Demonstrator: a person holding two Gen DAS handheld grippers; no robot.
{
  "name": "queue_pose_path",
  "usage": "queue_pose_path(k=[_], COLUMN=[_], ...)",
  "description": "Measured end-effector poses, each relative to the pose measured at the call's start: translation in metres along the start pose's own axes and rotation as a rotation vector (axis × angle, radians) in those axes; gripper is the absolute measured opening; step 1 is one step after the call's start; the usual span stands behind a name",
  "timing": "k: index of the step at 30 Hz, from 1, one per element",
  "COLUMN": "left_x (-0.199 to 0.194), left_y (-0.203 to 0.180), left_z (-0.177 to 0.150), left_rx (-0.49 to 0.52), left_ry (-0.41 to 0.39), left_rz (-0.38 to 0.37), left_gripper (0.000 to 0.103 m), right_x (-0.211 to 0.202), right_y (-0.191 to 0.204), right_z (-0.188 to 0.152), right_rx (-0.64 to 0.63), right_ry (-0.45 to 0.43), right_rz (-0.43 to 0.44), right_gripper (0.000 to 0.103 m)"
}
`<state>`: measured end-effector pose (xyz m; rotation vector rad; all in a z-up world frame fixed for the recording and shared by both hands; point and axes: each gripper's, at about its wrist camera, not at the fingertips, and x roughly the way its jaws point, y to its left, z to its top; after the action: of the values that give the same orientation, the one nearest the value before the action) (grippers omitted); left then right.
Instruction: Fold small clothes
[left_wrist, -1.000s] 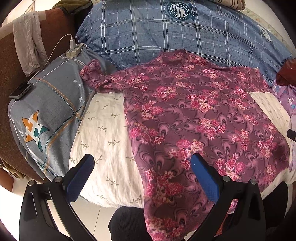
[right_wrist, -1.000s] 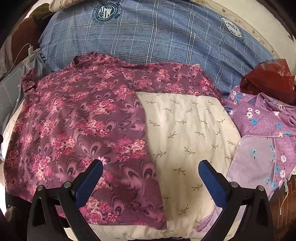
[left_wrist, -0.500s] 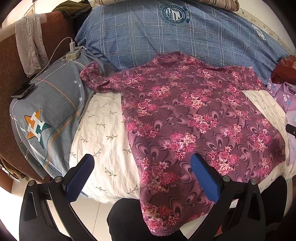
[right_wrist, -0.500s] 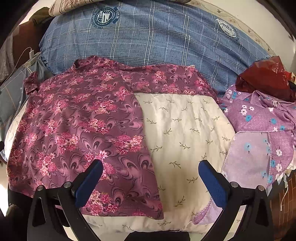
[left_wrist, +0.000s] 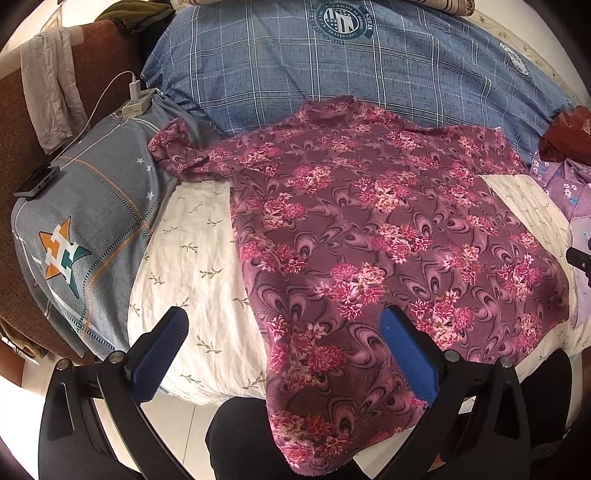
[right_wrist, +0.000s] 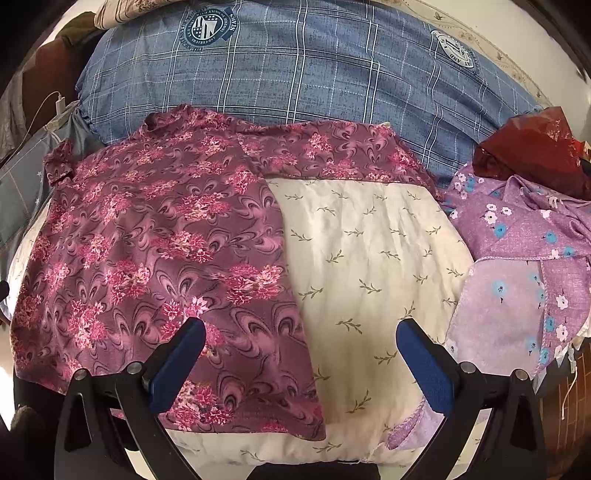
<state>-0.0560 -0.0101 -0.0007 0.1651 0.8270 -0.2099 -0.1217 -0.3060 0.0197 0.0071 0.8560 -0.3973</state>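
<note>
Bed w/ cream leaf-print sheet (right_wrist: 369, 258) and blue plaid pillow (left_wrist: 332, 74) at back. Maroon floral knit top (left_wrist: 369, 229) lies flat, face up, sleeves out, hem hanging off the near edge. Lilac flowered garment (right_wrist: 517, 240) bunched to the right. Left gripper (left_wrist: 282, 347) and right gripper (right_wrist: 301, 354) both spread wide, empty, above the hem. Step: prob. pre-fold, laid out. Next: pinch a side/sleeve, fold inward.
</note>
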Motion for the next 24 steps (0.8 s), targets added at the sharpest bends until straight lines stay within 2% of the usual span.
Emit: queue_pose_path(k=[21, 24], left_x=[0.033, 0.043], left_y=[-0.015, -0.012], left_z=[0.019, 0.029], left_rx=[0.035, 0.012], left_ry=[0.067, 0.099], left_rz=[0.001, -0.034], left_gripper=[0.103, 0.103], right_x=[0.037, 0.046], right_y=[-0.003, -0.016], right_z=[0.010, 0.017], right_rx=[0.007, 0.052], right_ry=[0.043, 0.047], right_rz=[0.044, 0.060], right_gripper=[0.103, 0.102])
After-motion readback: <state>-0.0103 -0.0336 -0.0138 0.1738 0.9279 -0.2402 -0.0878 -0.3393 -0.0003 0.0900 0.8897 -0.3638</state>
